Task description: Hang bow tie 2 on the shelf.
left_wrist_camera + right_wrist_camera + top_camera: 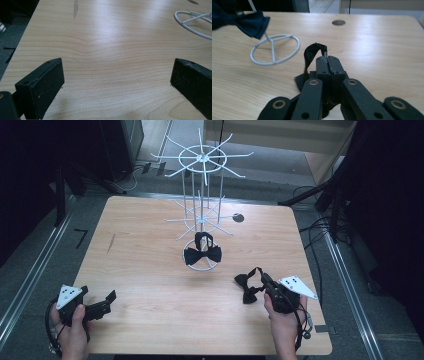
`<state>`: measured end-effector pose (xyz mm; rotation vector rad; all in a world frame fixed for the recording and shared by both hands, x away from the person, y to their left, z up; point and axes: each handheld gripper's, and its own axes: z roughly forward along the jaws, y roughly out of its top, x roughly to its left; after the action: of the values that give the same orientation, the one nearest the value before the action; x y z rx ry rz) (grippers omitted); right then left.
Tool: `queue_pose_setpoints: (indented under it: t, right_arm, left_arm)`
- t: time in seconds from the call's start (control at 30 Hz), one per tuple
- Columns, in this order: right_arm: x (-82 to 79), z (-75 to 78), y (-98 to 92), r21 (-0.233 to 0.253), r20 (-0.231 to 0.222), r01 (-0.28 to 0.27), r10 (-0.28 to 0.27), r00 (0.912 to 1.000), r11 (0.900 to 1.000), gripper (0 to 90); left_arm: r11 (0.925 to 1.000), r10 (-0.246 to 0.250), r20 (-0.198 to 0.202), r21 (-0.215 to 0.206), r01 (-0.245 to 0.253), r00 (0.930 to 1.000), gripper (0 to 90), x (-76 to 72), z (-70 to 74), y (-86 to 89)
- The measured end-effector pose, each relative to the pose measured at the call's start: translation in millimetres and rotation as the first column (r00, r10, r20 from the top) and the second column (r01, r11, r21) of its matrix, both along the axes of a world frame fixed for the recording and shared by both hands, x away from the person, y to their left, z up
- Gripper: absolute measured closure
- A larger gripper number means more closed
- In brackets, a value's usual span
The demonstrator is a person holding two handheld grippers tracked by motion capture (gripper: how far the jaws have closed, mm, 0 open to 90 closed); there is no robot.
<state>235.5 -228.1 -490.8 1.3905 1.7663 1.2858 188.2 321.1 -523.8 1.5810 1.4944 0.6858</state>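
Right gripper (266, 283): it is sitting near the right front part of the table, with a hand (284, 325) wrapped around it from below; its jaws are pressed together and pinching the strap (310, 53) of a bow tie.
Held bow tie (246, 286): it is lying on the wood just to the left of the right gripper's tips, touching the table; in the right gripper view the black strap is arching up and over from the closed jaws, and the bow itself is mostly hidden behind them.
Left gripper (108, 300): it is resting at the left front edge of the table, well apart from both ties; its jaws are standing wide apart with only bare wood between them.
Rack (201, 195): the white wire stand is standing upright toward the back middle of the table, its ring base (274, 50) lying flat on the wood.
Second bow tie (202, 254): it is hanging low on the rack, just over the ring base, though which hook is carrying it is hard to tell from here.
Table (150, 270): pale wood, with a small dark round hole (238, 218) showing right of the rack.
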Motion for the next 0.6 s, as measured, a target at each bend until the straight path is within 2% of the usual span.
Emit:
queue_pose_setpoints:
  t: [0.23, 0.6]
  right_arm:
    - [-0.5, 20.2, 6.3, -0.013, 0.058, -0.027, 0.028, 0.9979, 1.0, 89.9]
    - [2.2, 41.5, 15.6, -0.022, 0.095, -0.058, 0.06, 0.9937, 0.998, 89.9]
  left_arm:
    - [1.0, 0.0, 0.001, 0.0, 0.0, 1.0, 0.0, 0.0, 0.0, -0.1]
    - [1.0, -0.002, 0.0, -0.002, 0.002, 1.0, 0.0, 0.2, -0.1, 0.4]
